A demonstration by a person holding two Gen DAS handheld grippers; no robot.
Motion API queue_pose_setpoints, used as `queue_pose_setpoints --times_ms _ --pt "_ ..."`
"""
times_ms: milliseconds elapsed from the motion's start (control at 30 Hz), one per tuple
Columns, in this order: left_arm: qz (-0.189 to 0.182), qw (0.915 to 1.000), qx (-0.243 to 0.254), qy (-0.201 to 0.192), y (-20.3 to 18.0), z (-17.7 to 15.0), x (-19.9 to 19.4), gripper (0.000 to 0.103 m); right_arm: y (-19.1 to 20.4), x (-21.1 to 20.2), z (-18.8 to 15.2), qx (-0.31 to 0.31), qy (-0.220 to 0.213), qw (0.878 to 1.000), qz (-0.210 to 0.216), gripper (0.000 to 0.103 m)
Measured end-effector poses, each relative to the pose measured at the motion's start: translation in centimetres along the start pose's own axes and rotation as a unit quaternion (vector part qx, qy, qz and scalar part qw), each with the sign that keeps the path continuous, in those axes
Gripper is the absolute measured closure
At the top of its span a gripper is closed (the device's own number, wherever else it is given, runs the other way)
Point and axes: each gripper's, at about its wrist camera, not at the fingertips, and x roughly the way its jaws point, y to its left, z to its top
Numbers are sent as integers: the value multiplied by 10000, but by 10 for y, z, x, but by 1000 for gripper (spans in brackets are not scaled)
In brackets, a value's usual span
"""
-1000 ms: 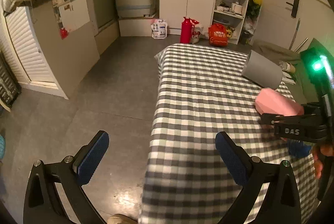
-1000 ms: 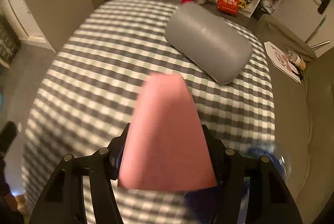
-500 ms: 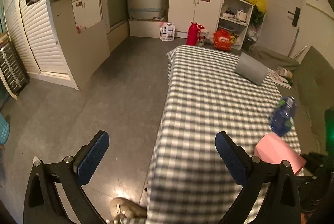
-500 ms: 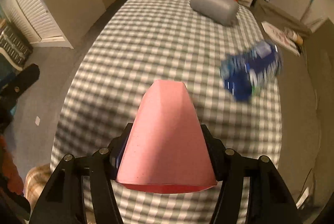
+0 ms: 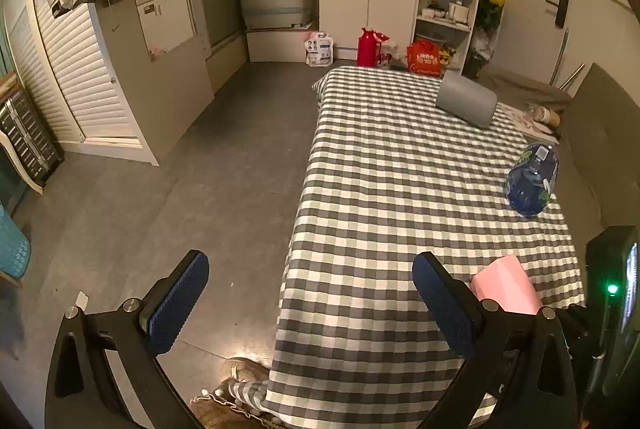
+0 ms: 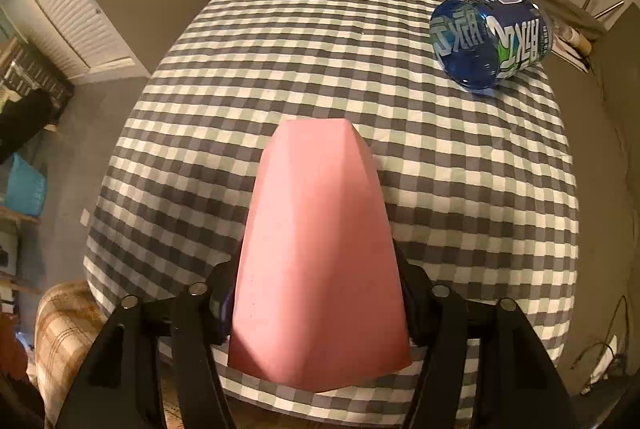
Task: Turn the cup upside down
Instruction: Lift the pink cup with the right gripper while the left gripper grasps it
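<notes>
The pink faceted cup (image 6: 320,261) is clamped between the fingers of my right gripper (image 6: 316,305), which is shut on it. The cup points away from the camera, narrow closed end forward, held above the near end of the checked table (image 6: 320,41). In the left wrist view the cup (image 5: 504,287) shows at the lower right, behind my left gripper's right finger. My left gripper (image 5: 308,305) is open and empty, held over the table's near left edge and the floor.
A blue plastic jar (image 6: 492,37) lies on its side at the table's right, also in the left wrist view (image 5: 530,185). A grey cylinder cushion (image 5: 466,103) lies at the far end. Grey floor (image 5: 160,197) lies left of the table; cabinets stand beyond.
My right gripper has pulled back toward the near end of the table with the cup. The grey cushion and blue jar now sit farther away. The left gripper has drawn back too.
</notes>
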Motion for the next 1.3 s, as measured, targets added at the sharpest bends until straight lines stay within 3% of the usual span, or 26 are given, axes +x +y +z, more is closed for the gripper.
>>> queue_pose_setpoints --times_ms 67,300,467,700,1000,1133,1300 --pt "50 10000 22 62 -5 1 3 0 -7 -4 -2 133 43 9999 42 16" --pt "46 9997 156 159 -35 11 6 0 -30 -60 -7 10 -375 9992 158 13" --pt "-195 9992 302 160 -68 20 -2 0 -65 -96 0 76 -779 9967 -222 13" --pt "-425 9964 648 343 -119 17 3 0 -115 -103 6 332 -930 9940 -469 13" --pt "-416 9884 900 1153 -153 2 44 1 -130 -84 6 249 -907 9933 -665 13" --pt "-485 9828 869 1556 -157 -7 63 15 -132 -74 9 267 -825 9941 -643 13" --pt "-916 9745 555 1972 -156 -13 76 31 -134 -64 11 215 -742 9936 -830 13"
